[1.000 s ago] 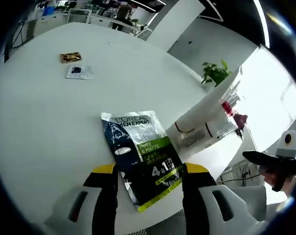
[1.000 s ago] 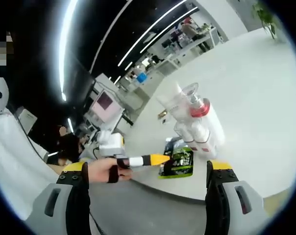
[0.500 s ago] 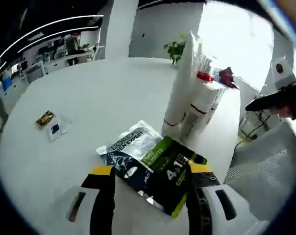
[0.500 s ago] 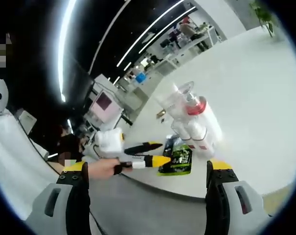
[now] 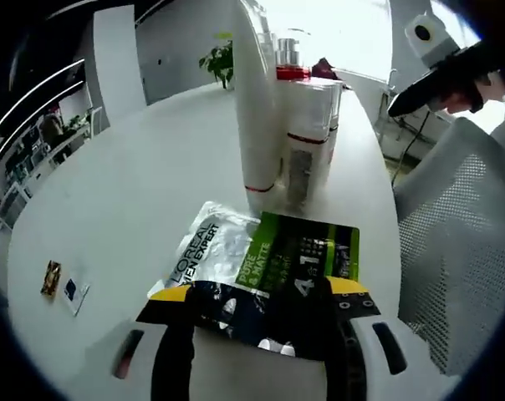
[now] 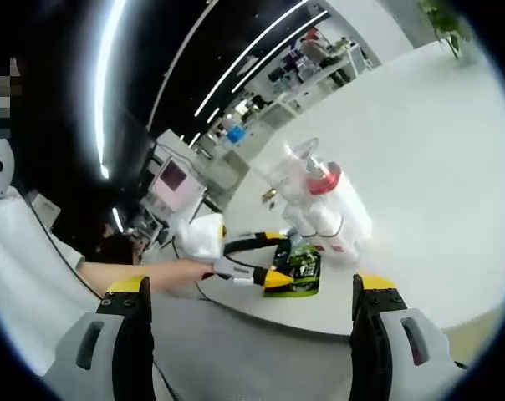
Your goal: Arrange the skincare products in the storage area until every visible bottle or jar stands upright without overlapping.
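Note:
A L'Oréal Men Expert sachet [image 5: 265, 255] lies flat on the white round table [image 5: 127, 167], near its edge. My left gripper [image 5: 261, 291] is open, its jaws standing either side of the sachet's near end. Just beyond the sachet stand a tall white tube [image 5: 257, 100] and a white bottle with a red cap [image 5: 307, 125], upright and close together. My right gripper [image 6: 250, 284] is open and empty, held off the table's edge. In the right gripper view the left gripper [image 6: 254, 256] reaches to the sachet [image 6: 298, 269] below the bottle cluster [image 6: 323, 205].
Two small packets [image 5: 62, 284] lie far left on the table. A white mesh chair [image 5: 453, 251] stands beside the table's edge at right. A potted plant [image 5: 219, 58] is at the far side. The right gripper [image 5: 441, 75] hangs at upper right. A person's arm [image 6: 144, 273] holds the left gripper.
My left gripper has swung round and come closer, so the sachet's near end now lies between its jaws. The right gripper has barely moved.

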Available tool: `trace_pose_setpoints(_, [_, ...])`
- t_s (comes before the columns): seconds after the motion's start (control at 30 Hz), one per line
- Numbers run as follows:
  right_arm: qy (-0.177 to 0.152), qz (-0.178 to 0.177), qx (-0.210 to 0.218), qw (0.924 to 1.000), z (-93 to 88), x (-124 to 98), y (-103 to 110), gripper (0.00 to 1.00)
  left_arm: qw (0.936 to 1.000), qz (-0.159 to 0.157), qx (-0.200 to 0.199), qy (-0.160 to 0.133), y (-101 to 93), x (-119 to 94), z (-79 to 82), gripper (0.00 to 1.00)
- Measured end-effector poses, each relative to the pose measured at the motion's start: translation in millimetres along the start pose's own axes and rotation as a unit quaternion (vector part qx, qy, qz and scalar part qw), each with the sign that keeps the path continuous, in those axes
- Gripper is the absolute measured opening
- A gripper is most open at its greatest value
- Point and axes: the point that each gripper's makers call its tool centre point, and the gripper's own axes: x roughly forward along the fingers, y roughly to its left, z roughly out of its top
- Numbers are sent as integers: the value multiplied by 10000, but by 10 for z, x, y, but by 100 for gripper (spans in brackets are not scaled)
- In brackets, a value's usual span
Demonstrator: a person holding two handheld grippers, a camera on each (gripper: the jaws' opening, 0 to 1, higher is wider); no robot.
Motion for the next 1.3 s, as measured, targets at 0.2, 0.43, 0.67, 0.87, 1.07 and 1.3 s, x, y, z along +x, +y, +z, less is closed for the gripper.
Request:
trace_pose_setpoints(0.2, [-1,17,9,10000,-1,21,9,99,9997,-190,136,42,96,28,-15,57])
trace_pose_setpoints(0.43, [3,22,16,10000,-6,33,13,99,9994,-211,191,190,98,23,-5,60])
trace_pose_setpoints(0.67, [23,22,-99,9999,25,61,60,99,9993,-36,-287,-247,191,-171,237,66])
trace_pose_setpoints(0.87, [79,22,-205,9998,4,137,123,99,9940,324,-959,-421,208,-495,260,74])
trace_pose_setpoints(1.07, [139,-25,-315,9994,-94,180,167,99,9795,695,-1794,-594,300,-821,23,89])
trace_pose_setpoints(1.3, [81,-267,-555,9981,-95,167,145,99,9522,1078,-2731,-846,288,-1338,-202,99])
